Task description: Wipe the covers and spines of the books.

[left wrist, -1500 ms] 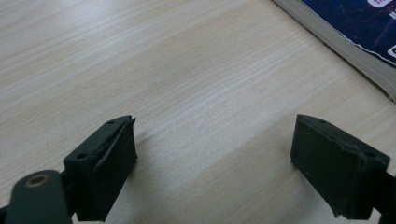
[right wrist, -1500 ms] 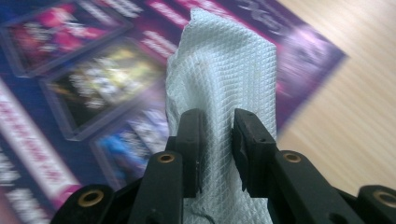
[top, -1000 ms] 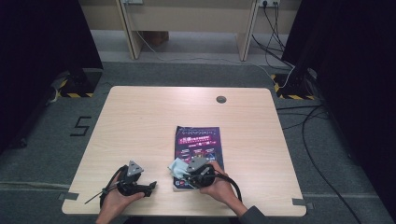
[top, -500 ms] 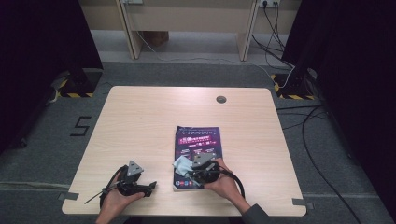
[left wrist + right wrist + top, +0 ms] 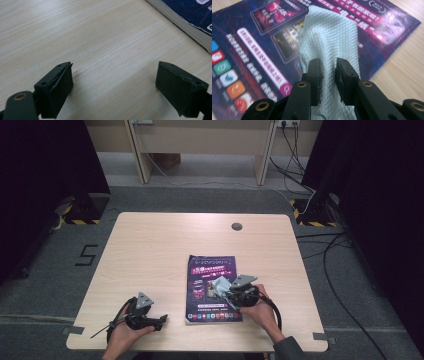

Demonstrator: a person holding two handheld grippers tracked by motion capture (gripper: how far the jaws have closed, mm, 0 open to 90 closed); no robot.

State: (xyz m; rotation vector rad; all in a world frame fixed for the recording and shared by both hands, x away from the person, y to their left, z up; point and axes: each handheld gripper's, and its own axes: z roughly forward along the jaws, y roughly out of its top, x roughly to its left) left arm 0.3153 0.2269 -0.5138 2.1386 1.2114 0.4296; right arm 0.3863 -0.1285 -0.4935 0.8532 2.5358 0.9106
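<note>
In the right gripper view the two black pads (image 5: 315,75) pinch a fold of pale, quilted cloth (image 5: 328,42), the jaws standing close together with the fabric bunched between them and rising past their tips. The right gripper (image 5: 226,291) holds that cloth (image 5: 218,286) over the lower half of a magazine (image 5: 210,270) with a dark purple cover (coloured app icons run along its near edge), and the cloth lies against the printed cover. The person's right hand (image 5: 257,307) grips the tool from the near side, its cable looping beside the wrist. The left gripper (image 5: 159,321) rests low on the bare wood of the table (image 5: 160,245), just left of the magazine; its jaws are spread wide with nothing between them, and its pads (image 5: 58,87) hover just above the grain. The magazine's thick page edge (image 5: 180,23) shows at the upper right of the left gripper view. The left hand (image 5: 125,332) holds that tool near the table's front edge.
</note>
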